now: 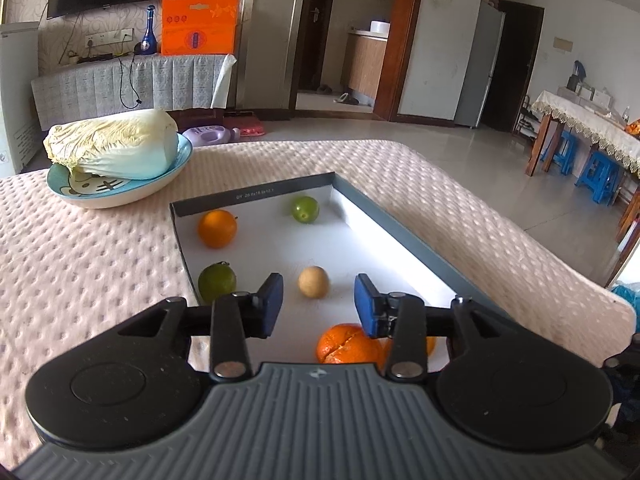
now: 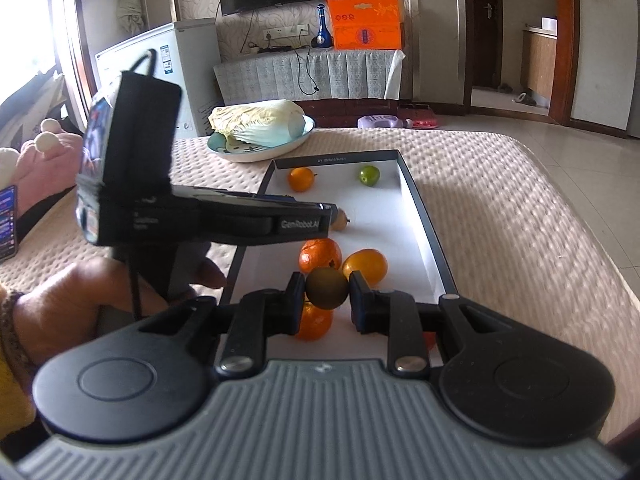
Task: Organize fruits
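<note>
The shallow box lid (image 1: 400, 236) lies on the quilted desk (image 1: 100, 248), its raised rim keeping round fruit from rolling off. The left gripper (image 1: 318, 304) hangs over the lid's near end, fingers parted and empty, the small tan fruit (image 1: 313, 282) lying loose just beyond them. The right gripper (image 2: 327, 300) pinches a brownish-green round fruit (image 2: 327, 288) above the oranges (image 2: 320, 256), probably carrying it to its spot.

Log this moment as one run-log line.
left gripper: open, over tan fruit in box | right gripper: shut on brown fruit | cabbage on plate
</note>
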`<state>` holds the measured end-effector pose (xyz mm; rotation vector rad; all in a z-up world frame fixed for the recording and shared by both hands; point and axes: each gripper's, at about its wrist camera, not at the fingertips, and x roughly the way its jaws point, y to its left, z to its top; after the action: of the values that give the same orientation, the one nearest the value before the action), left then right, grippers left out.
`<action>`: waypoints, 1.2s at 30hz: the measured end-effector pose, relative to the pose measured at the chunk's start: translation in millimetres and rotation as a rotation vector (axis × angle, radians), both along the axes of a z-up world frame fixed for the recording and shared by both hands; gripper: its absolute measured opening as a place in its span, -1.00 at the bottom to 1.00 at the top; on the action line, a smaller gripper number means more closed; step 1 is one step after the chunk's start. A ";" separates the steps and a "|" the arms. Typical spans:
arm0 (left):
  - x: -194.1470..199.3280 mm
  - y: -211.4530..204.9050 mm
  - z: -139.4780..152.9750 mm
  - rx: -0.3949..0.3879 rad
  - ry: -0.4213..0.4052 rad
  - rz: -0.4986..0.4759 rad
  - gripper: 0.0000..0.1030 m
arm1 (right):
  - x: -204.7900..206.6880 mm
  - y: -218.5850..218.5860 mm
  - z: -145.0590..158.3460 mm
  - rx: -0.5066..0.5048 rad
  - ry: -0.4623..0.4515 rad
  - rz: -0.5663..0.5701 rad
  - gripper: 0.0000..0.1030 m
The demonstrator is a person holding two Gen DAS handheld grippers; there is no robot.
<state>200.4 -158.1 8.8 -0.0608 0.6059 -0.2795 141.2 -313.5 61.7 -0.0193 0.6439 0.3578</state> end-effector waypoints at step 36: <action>-117.8 49.8 46.3 0.017 -0.058 0.084 -0.05 | 45.5 4.0 -25.0 0.057 0.082 -0.145 -0.48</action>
<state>82.6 -108.4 55.2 -0.0612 0.5468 -0.1945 186.7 -309.5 36.8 0.0964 0.7120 0.2379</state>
